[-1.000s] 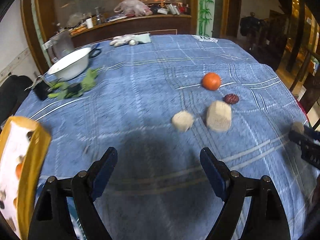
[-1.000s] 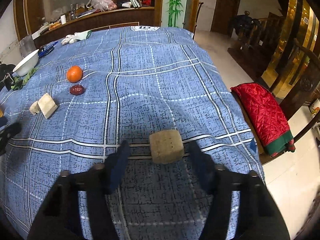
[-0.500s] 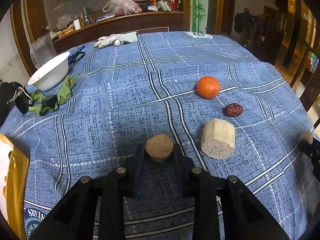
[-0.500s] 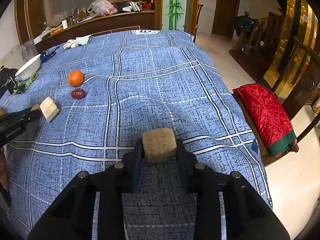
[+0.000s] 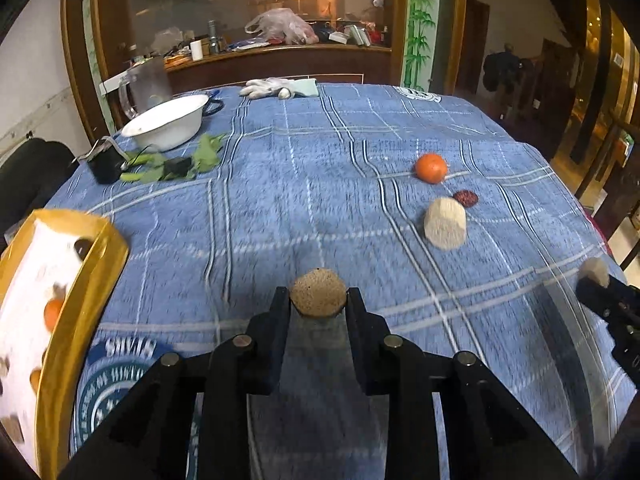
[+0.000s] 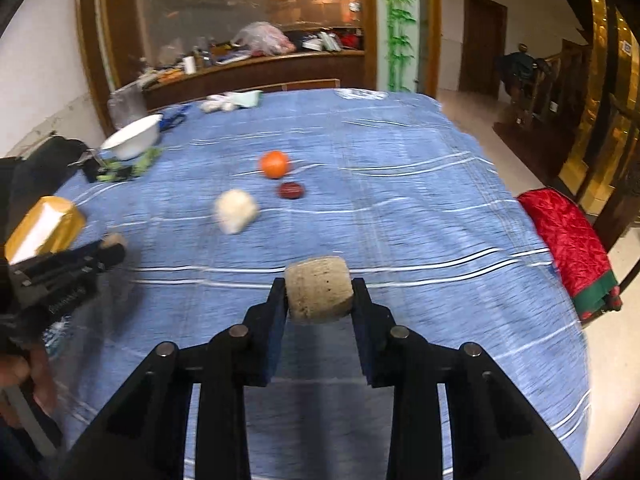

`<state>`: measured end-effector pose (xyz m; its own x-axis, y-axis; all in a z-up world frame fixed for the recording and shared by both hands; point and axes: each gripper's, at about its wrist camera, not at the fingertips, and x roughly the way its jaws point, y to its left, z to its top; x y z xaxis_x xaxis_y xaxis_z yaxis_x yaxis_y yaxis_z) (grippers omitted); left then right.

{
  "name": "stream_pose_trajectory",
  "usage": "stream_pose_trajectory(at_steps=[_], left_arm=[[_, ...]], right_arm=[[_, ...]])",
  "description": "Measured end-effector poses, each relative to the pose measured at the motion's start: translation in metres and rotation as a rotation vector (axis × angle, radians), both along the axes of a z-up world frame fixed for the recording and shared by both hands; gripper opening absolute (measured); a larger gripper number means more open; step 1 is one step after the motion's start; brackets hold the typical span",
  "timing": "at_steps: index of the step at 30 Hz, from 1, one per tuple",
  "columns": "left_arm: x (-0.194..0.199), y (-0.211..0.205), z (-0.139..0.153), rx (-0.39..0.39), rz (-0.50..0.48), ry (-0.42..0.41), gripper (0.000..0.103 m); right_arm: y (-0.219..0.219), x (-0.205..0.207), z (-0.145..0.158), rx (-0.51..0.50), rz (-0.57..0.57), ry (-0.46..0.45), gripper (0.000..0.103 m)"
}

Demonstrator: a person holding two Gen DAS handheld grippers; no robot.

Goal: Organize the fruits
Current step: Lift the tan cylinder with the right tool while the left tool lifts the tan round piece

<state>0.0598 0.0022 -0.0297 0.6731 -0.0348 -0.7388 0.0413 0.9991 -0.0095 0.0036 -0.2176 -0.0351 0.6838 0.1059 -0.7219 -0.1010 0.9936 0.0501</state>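
In the left wrist view the left gripper [image 5: 318, 300] is closed on a small round tan piece [image 5: 318, 293], pinched at the fingertips and lifted off the blue tablecloth [image 5: 280, 200], with the gold-rimmed box [image 5: 80, 280] at nine o'clock; I judge this the carry step, and the next move calls for swinging left over that box. In the right wrist view the right gripper [image 6: 319, 294] is clamped on a blocky tan chunk [image 6: 319, 289] seated between the tips, while a pale chunk [image 6: 236, 210], an orange [image 6: 274, 164] and a dark red fruit [image 6: 291, 190] lie toward eleven o'clock, not yet gathered.
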Motion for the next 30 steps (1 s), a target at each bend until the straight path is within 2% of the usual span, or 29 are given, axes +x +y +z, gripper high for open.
stream_pose_trajectory(at_steps=[10,14,23,30], left_arm=[[-0.032,0.017,-0.001,-0.019,0.032,-0.049,0.027],[-0.037,0.022,-0.001,-0.021,0.051,-0.086,0.027],[-0.040,0.021,0.002,-0.014,0.069,-0.137,0.027],[-0.039,0.023,0.001,-0.015,0.083,-0.128,0.027]], right_arm=[[0.050,-0.023,-0.006,0.043,0.036,-0.065,0.033],[0.052,-0.026,-0.003,0.057,0.034,-0.098,0.033],[0.047,-0.023,-0.003,0.101,0.024,-0.107,0.033],[0.042,-0.024,-0.001,0.123,0.022,-0.121,0.033]])
